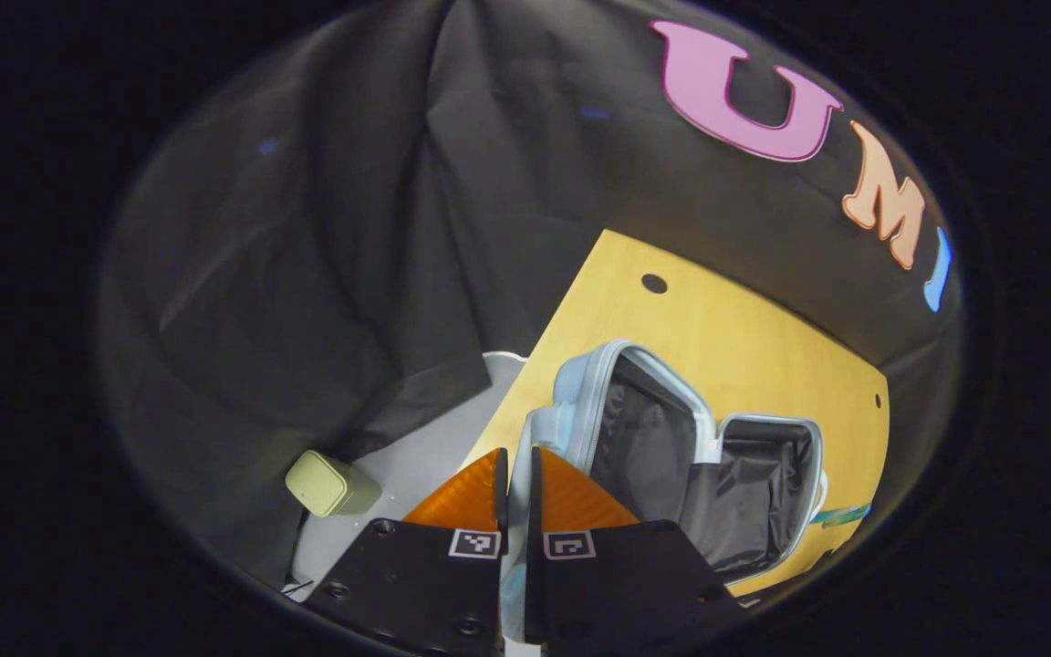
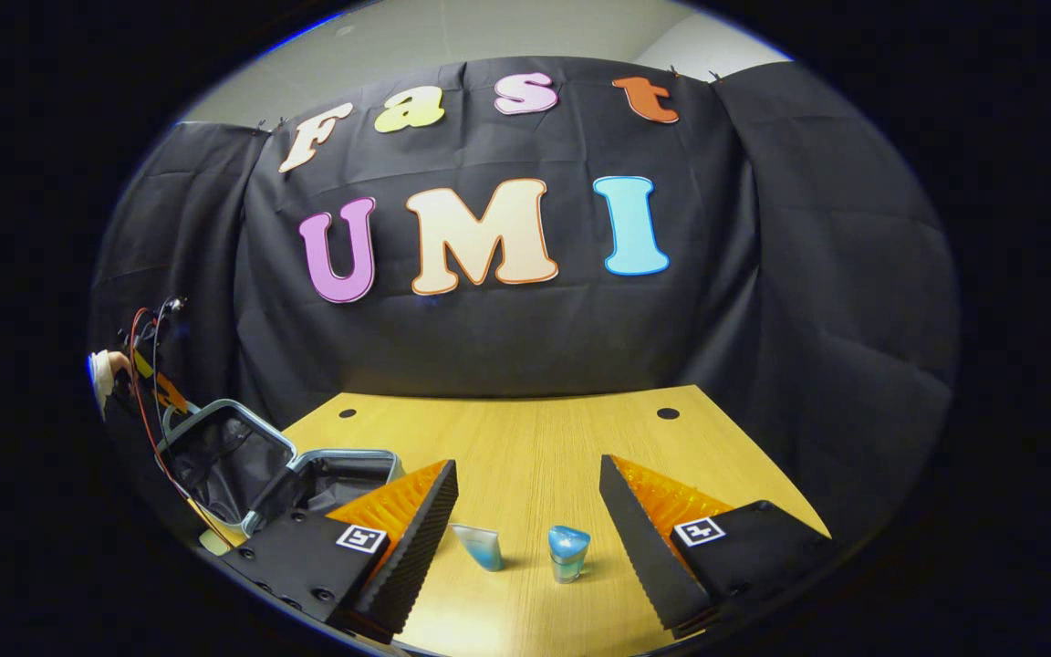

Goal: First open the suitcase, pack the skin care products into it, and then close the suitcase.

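Right gripper (image 2: 528,511): jaws spread wide, holding nothing, low over the table (image 2: 525,438).
Skin care products: two small bottles, a tilted one (image 2: 480,546) and an upright capped one (image 2: 568,553), stand between the spread fingers, just ahead.
Coming move, as I judge it: the right gripper is nearer and need only advance and close.
Suitcase (image 1: 699,456): open on the table, both dark-lined halves exposed, left of the bottles.
Left gripper (image 1: 516,484): fingers nearly together around the suitcase's pale rim; whether they press it I cannot tell.
Left gripper view: adds a green box (image 1: 329,484) off the table's edge.
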`<move>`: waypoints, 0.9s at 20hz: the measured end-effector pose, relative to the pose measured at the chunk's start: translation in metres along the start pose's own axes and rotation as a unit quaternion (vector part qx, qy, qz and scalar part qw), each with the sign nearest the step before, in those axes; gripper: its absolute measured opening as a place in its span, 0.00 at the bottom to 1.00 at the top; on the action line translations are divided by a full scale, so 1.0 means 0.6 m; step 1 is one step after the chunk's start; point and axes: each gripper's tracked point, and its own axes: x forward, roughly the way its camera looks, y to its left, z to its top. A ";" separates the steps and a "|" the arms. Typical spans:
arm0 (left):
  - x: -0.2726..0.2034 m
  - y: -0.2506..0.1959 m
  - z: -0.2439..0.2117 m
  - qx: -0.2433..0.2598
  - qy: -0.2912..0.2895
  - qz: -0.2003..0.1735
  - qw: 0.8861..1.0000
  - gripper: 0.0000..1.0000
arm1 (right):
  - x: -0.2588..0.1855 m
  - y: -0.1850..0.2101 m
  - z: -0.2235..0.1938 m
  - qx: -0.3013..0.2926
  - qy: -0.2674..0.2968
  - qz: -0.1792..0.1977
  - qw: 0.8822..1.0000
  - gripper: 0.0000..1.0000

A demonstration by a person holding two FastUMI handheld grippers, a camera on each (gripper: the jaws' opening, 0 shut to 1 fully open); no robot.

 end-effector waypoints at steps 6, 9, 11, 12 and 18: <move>0.097 0.049 -0.059 0.005 0.025 0.008 1.000 0.03 | 0.011 0.001 -0.004 0.003 0.007 0.000 1.000 0.98; 0.140 0.057 -0.090 -0.007 0.039 0.004 0.999 0.03 | 0.016 0.000 -0.022 -0.005 0.021 0.000 1.000 0.98; 0.159 0.071 -0.106 -0.017 0.049 0.005 0.999 0.05 | 0.016 0.004 -0.030 0.000 0.027 0.004 1.000 0.98; 0.165 0.073 -0.113 -0.024 0.052 0.005 0.998 0.06 | 0.015 0.005 -0.031 0.003 0.028 0.005 1.000 0.98; 0.163 0.070 -0.114 -0.026 0.032 0.028 0.999 0.41 | 0.011 -0.003 -0.044 0.001 0.031 0.007 1.000 0.98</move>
